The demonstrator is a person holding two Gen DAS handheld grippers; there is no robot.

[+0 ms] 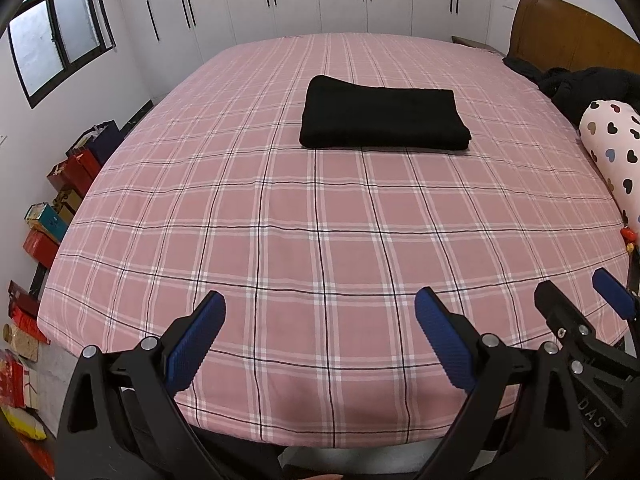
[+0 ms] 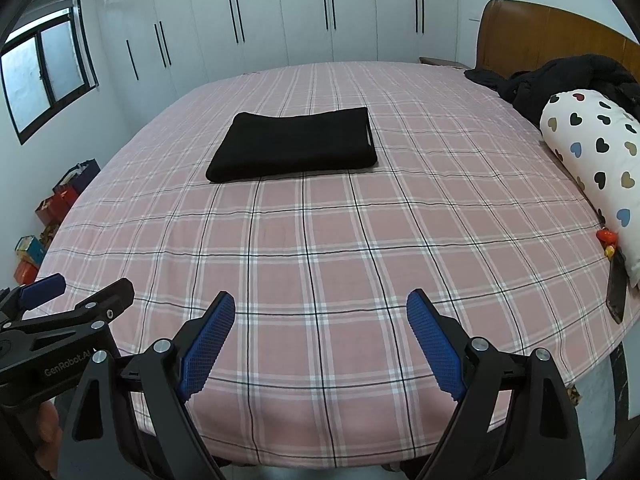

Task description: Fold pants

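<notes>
Black pants point(image 1: 384, 118) lie folded in a flat rectangle on the pink plaid bed point(image 1: 280, 220), toward its far middle; they also show in the right wrist view point(image 2: 296, 142). My left gripper point(image 1: 320, 340) is open and empty above the bed's near edge, well short of the pants. My right gripper point(image 2: 320, 340) is open and empty too, beside the left one. The right gripper shows at the lower right of the left wrist view point(image 1: 576, 300). The left gripper shows at the lower left of the right wrist view point(image 2: 76, 286).
A white bolster with hearts point(image 2: 592, 168) and dark clothes point(image 2: 560, 76) lie along the bed's right side by the wooden headboard point(image 2: 552, 28). A dark phone point(image 2: 616, 292) lies near the right edge. Boxes and bags point(image 1: 52, 208) line the floor at left. White wardrobes point(image 2: 320, 12) stand behind.
</notes>
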